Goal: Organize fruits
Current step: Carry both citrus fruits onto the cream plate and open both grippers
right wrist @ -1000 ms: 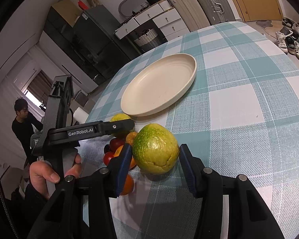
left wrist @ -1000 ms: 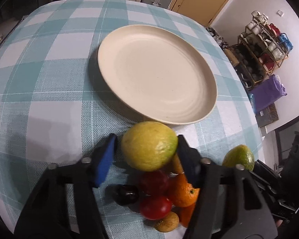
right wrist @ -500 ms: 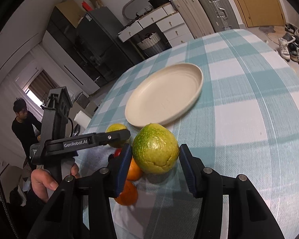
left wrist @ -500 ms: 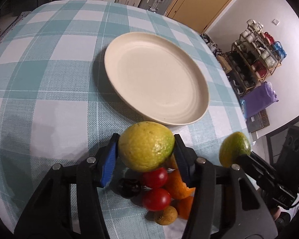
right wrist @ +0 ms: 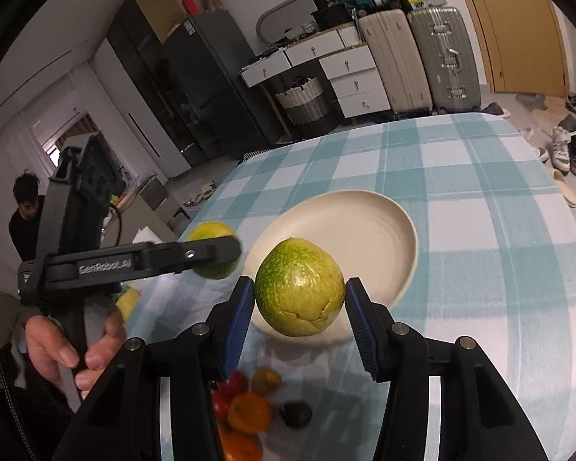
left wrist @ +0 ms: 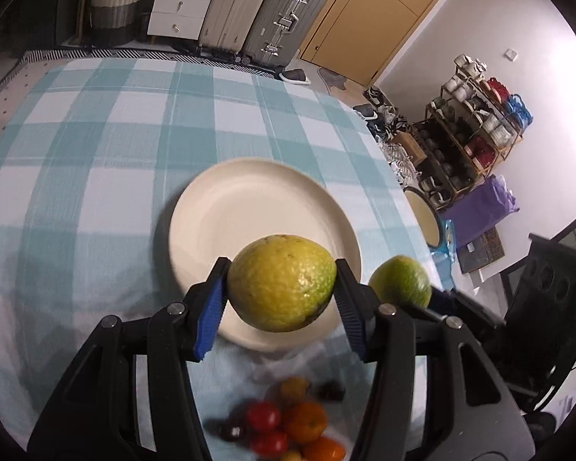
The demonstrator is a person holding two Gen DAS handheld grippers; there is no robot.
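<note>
Left wrist view: left claw (left wrist: 281,292) grips yellow-green fruit (left wrist: 281,282) above plate (left wrist: 226,207).

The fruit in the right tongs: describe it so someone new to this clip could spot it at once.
Find the checked teal tablecloth and the cream plate on it. Just above the plate's near rim, the right tongs grip a large green fruit between blue pads. It is greener than the yellower fruit in the left tongs, and far bigger than the small red and orange fruits on the cloth below.
</note>
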